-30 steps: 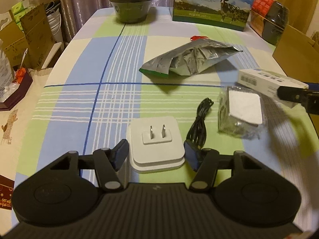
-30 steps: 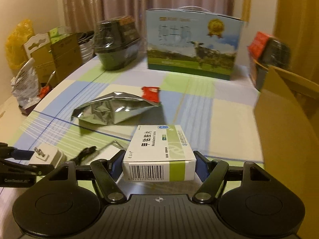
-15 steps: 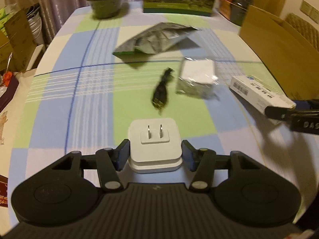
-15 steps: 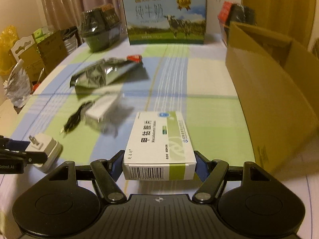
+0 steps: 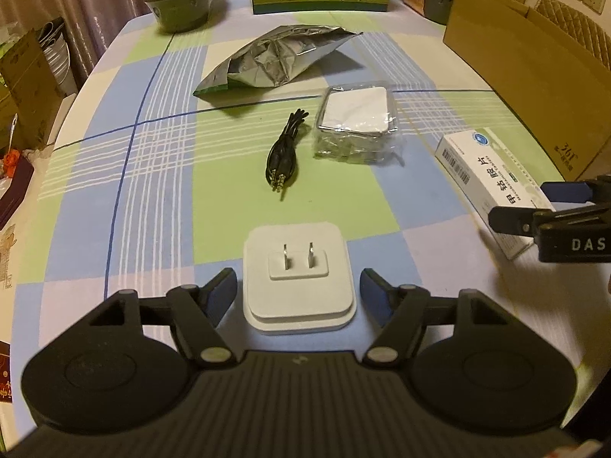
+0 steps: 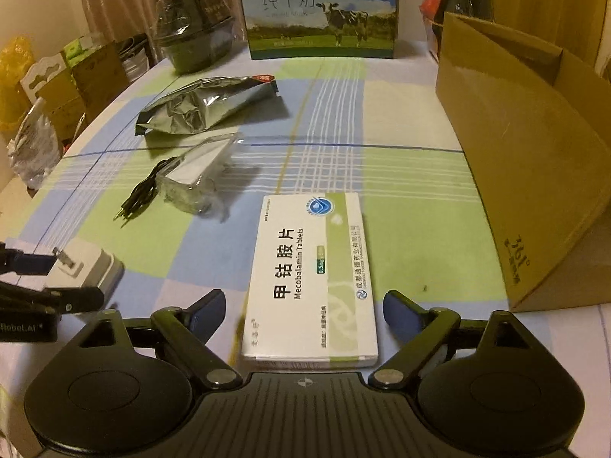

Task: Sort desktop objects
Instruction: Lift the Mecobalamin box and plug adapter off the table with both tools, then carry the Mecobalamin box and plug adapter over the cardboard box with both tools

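With both tongs spread open and gripping nothing, each frames one item resting on the checked green-and-blue tabletop (image 5: 160, 175). Left tongs (image 5: 298, 290): white square plastic wall charger with two metal prongs facing up (image 5: 299, 276), low centre of the left view, small gaps between it and both pads. Right tongs (image 6: 303, 311): flat white-and-green cardboard tablet box (image 6: 311, 278), lying flat at lower centre of the right view, pads clear of both long edges.

Handling, as a judgement: the charger looks rigid, smooth and a bit dense, so squeeze its flat side walls (not the prongs). The tablet box looks light and crushable; take it across the long edges with light pressure.

Mid-frame in the left view sit a coiled black audio cable with jack plugs (image 5: 282, 152) and a clear plastic case holding white square pads (image 5: 357, 124), just beside each other. The cable is limp, so pinch the bundle's middle. Crumpled silver foil pouch (image 5: 275, 59) lies farther up; it's soft and slippery. Open brown cardboard carton (image 6: 523, 160) stands at right of the right view, likely a drop spot.
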